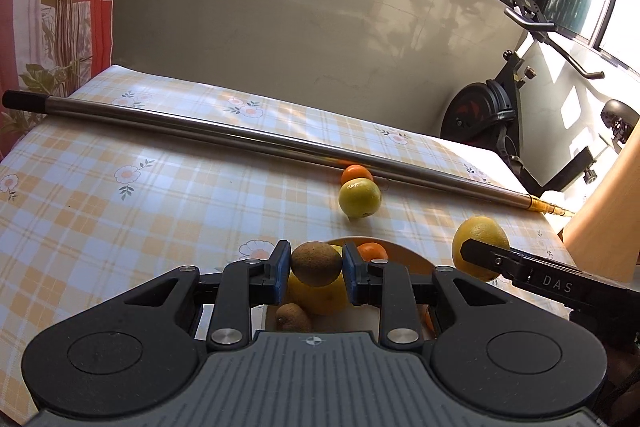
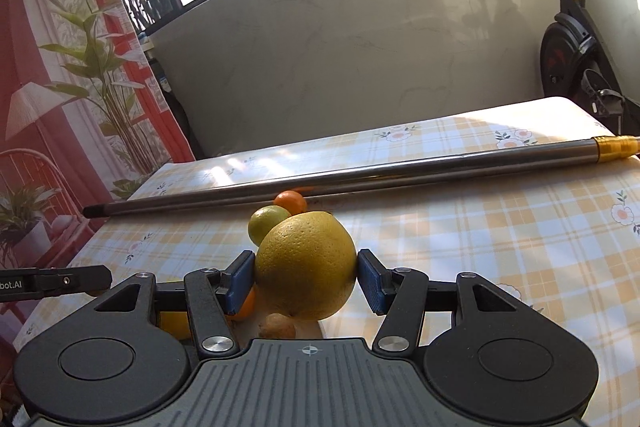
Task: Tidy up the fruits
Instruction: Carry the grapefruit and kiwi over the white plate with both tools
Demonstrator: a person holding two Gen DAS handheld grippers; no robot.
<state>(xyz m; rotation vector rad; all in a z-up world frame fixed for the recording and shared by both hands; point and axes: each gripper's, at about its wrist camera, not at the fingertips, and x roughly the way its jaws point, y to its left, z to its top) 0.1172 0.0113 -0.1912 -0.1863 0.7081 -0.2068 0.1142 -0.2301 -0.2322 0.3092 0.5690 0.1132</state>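
Note:
My left gripper (image 1: pixel 316 265) is shut on a brown kiwi (image 1: pixel 316 263), held above a light plate (image 1: pixel 404 255). On the plate lie a yellow citrus (image 1: pixel 320 297), another kiwi (image 1: pixel 293 317) and an orange mandarin (image 1: pixel 372 251). My right gripper (image 2: pixel 306 273) is shut on a large yellow grapefruit (image 2: pixel 306 265); the same grapefruit (image 1: pixel 478 239) shows at the right of the left wrist view, with a finger of the right gripper across it. A green-yellow lemon (image 1: pixel 359 197) and a small mandarin (image 1: pixel 356 173) rest on the checked tablecloth (image 1: pixel 120 207) beyond the plate.
A long steel pole (image 1: pixel 240 135) with a gold end lies across the table behind the fruit. A wooden board (image 1: pixel 604 211) stands at the right edge. An exercise bike (image 1: pixel 500 107) stands past the table's far corner, and a tiled wall rises behind.

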